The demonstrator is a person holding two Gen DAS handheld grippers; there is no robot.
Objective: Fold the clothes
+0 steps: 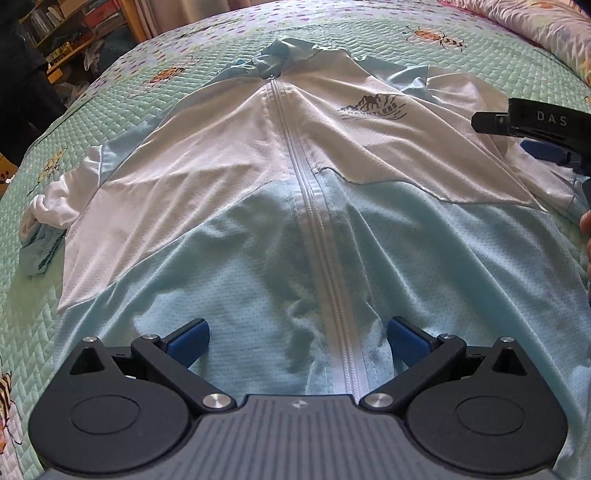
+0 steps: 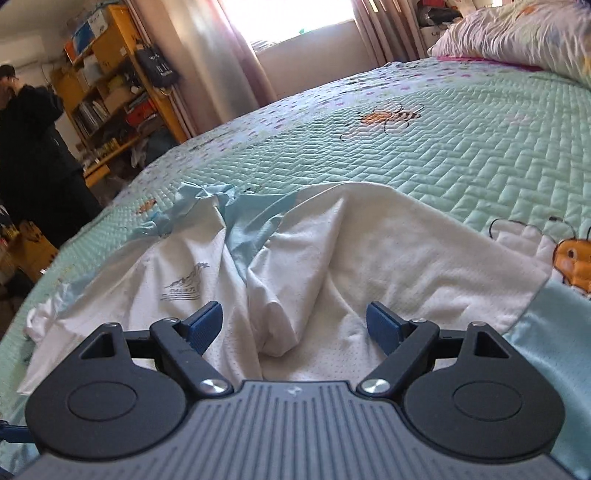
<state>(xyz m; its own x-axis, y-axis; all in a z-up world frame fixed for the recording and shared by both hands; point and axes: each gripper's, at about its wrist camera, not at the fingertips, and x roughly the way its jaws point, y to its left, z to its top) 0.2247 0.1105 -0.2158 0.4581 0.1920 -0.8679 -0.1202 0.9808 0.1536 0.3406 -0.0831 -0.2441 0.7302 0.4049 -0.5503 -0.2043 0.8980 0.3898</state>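
Left wrist view: zip-front jacket point(image 1: 295, 206) lies face up across the centre of the frame on a green quilted bedspread point(image 1: 110, 122). Upper part white, lower part pale blue; white zipper point(image 1: 314, 221) closed, running from the collar point(image 1: 284, 55) at top centre down to the bottom edge. Mountain logo point(image 1: 373, 107) printed right of the zipper. One sleeve point(image 1: 51, 206) bunched at the left edge of the frame.

Left gripper point(image 1: 297, 341) at bottom centre, blue pads spread wide, one either side of the zipper above the blue hem area; nothing between them.

Right gripper point(image 1: 532, 125) enters at the right edge of the left wrist view, near the jacket's right shoulder. In its own view the right gripper point(image 2: 293, 325) has fingers spread, a raised ridge of white fabric point(image 2: 280, 325) between the pads, not pinched.

Right wrist view, background: pillow point(image 2: 517, 37) upper right, bookshelf point(image 2: 110, 88) and a person in dark clothing point(image 2: 33, 155) upper left, curtained window point(image 2: 288, 18) top centre. Bee motifs point(image 2: 388, 116) on the bedspread.
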